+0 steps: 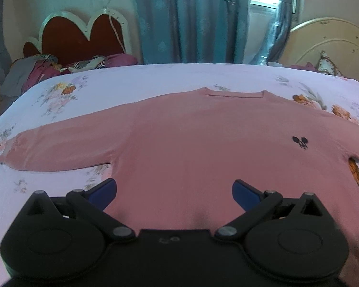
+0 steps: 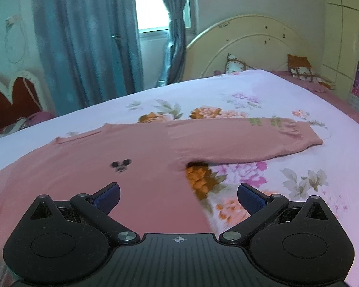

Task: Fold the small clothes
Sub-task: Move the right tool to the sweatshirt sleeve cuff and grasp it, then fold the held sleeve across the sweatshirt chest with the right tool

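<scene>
pink sweater (image 1: 191, 143) flat, front up, on floral bedsheet (image 1: 155, 81), sleeves out left and right | left gripper (image 1: 174, 192) spread, empty, above near hem | right gripper (image 2: 178, 197) spread, empty, over near right side edge | risk: pinching sheet with fabric, or uneven lift skewing the fold

bed (image 1: 155, 76): floral sheet | pink sweater (image 1: 191, 143) flat on it, sleeves spread | pillows (image 2: 299, 68) at headboard end
</scene>
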A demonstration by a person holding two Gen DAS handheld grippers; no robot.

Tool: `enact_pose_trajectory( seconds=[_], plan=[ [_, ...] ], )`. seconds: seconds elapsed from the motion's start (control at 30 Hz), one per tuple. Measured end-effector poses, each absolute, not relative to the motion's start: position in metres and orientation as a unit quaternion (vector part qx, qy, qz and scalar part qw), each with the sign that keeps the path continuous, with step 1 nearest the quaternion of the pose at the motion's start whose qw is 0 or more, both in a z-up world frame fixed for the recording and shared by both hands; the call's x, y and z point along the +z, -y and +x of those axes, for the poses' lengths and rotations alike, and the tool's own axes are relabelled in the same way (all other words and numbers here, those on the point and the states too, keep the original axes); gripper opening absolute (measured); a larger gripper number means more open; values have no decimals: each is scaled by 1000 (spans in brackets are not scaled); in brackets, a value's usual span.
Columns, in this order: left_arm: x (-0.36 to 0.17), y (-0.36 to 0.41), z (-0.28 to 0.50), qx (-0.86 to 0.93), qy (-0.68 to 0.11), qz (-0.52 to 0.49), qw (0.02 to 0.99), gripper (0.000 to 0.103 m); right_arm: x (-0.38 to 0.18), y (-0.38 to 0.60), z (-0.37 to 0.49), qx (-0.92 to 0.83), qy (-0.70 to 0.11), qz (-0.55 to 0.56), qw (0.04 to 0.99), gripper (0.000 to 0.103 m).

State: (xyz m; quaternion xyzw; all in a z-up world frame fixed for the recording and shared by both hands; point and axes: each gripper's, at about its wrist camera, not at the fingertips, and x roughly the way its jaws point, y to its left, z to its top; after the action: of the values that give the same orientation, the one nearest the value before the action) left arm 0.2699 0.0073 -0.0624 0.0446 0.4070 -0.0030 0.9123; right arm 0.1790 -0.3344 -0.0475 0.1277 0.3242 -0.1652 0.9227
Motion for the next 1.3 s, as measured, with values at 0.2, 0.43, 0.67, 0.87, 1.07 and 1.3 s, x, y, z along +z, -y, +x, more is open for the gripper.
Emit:
enact_pose_trajectory(
  seconds=[0.2,0.43,0.67,0.87,1.07,1.3],
  plan=[
    [-76,21,297,10,-407,38,913,102,-70,400,209,-180,-335,141,914,103],
    [-95,60,328,-5,-409,41,912,102,-95,479,227,-230,-346,148,898,102],
    [-111,89,346,-13,-402,60,914,100,-129,556,232,-292,-360,174,869,102],
    [-119,104,358,-14,-400,78,913,99,-151,600,237,-326,-370,195,848,74],
    [-123,105,366,-11,-405,77,911,98,-158,631,246,-348,-350,216,842,72],
    [-128,97,371,-16,-423,70,903,85,-154,651,252,-352,-326,224,849,9]
  ],
)
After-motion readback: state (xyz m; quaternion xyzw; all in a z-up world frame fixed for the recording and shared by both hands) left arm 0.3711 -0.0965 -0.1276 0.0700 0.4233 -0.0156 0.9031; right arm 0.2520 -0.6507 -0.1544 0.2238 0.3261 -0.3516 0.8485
